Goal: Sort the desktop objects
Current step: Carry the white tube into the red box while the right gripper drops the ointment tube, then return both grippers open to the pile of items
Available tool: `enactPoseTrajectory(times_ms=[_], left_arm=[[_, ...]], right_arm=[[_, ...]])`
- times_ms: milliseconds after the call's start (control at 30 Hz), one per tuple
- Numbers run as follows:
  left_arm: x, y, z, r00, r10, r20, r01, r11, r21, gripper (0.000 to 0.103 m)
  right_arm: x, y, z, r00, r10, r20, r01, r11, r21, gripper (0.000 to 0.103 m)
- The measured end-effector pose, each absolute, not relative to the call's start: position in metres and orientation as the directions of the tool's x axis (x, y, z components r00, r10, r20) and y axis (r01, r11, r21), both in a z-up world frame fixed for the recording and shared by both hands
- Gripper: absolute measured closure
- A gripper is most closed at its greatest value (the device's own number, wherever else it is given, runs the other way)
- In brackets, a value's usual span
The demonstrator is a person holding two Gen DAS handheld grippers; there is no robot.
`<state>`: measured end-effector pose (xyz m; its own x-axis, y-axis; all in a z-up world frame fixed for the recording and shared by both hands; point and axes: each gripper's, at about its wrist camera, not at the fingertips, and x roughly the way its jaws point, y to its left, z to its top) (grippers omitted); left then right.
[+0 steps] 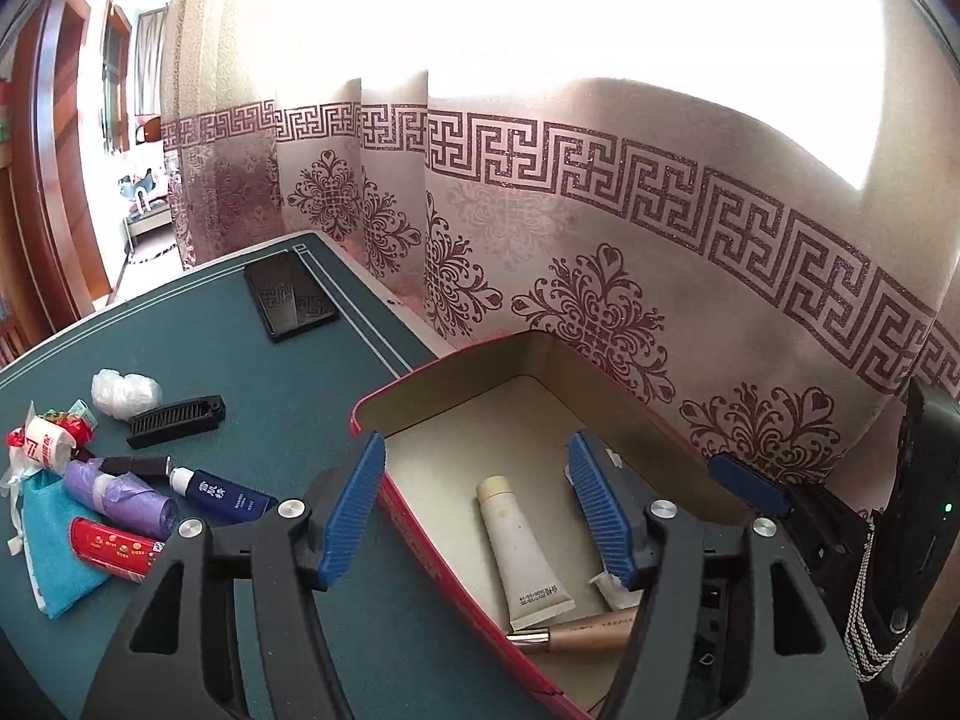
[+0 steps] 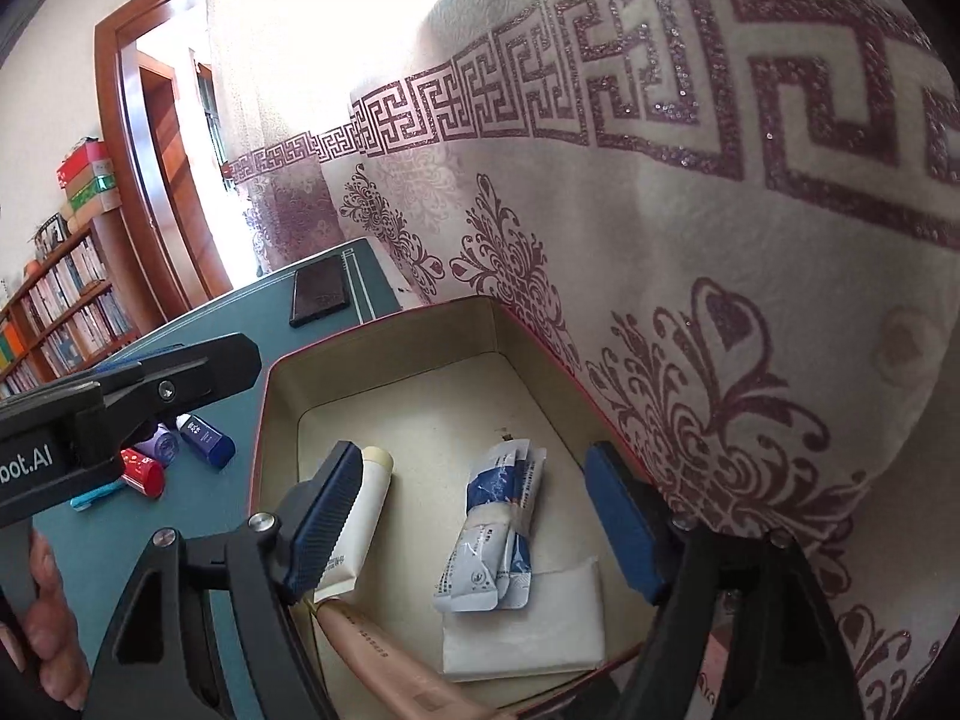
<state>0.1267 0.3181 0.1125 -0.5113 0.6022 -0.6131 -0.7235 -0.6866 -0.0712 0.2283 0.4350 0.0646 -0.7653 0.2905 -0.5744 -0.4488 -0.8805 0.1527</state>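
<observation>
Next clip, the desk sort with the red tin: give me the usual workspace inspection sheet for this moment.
Surface: green desk mat, largely bare between the heaps.
Job's things: red tin holding cream tube, beige tube, blue-white sachets and white packet. Unsorted beside it: navy tube, red tube, purple bag roll, black comb, teal cloth.
Clutter: black phone at the far edge.
Grippers: left hand-held gripper open over the tin; right hand-held gripper open above the sachets, empty.
Cables: nothing seen.
Surroundings: patterned curtain, doorway, bookshelf.
</observation>
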Motion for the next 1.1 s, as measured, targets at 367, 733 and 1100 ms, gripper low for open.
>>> enactPoseTrajectory(times_ms=[367, 733, 1100], left_arm=[[0.112, 0.292, 0.108, -0.573, 0.523, -0.631, -0.647, -0.761, -0.042, 0.036], [0.101, 0.264, 0.107, -0.628, 0.446, -0.637, -0.576, -0.818, -0.005, 0.034], [0.08, 0.213, 0.108, -0.675, 0.381, -0.632, -0.479, -0.878, -0.017, 0.033]], right_arm=[[0.228, 0.429, 0.064, -0.765, 0.287, -0.576, -0.451, -0.878, 0.162, 0.022], [0.222, 0.409, 0.076, -0.778, 0.274, -0.566, -0.417, -0.898, 0.139, 0.021], [0.204, 0.37, 0.084, -0.794, 0.227, -0.564, -0.339, -0.935, 0.101, 0.02]])
